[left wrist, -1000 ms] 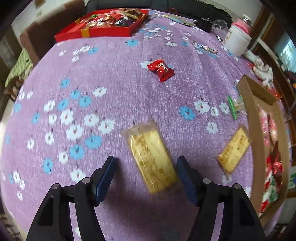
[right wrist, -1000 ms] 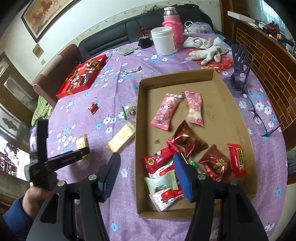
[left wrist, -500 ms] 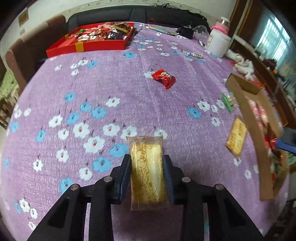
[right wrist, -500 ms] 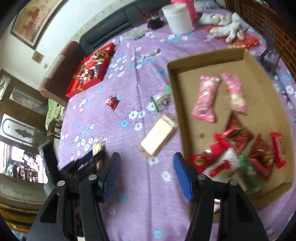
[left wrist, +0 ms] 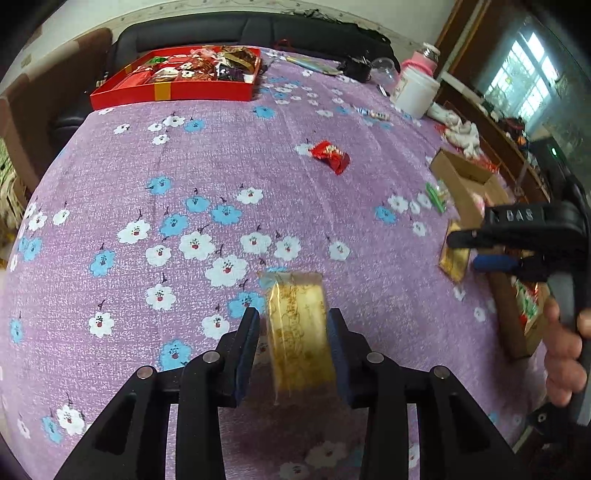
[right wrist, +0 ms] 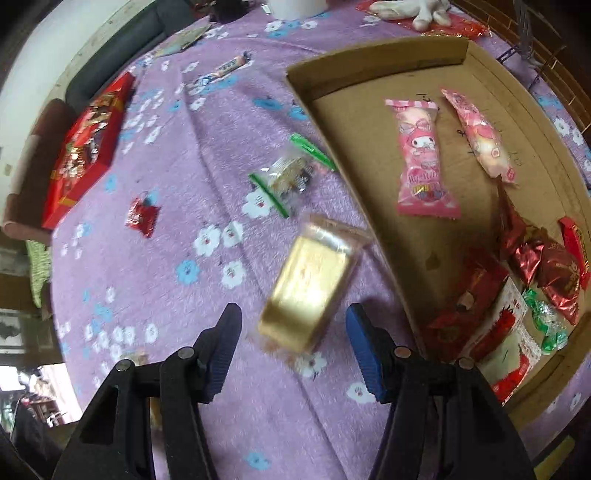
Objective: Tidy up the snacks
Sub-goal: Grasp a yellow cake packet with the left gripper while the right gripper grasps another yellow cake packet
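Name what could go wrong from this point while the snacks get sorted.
1. The left claw has the yellow packet between its pads, pinched at its near end, and its jaws are opening; the slick wrapper could slip out.
2. The right claw is open around a second yellow packet lying askew beside the cardboard tray's wall; its blue finger might catch that wall, or the grip may land crooked.

Home living room: sofa [left wrist: 229, 31], floral tablecloth [left wrist: 184, 184]
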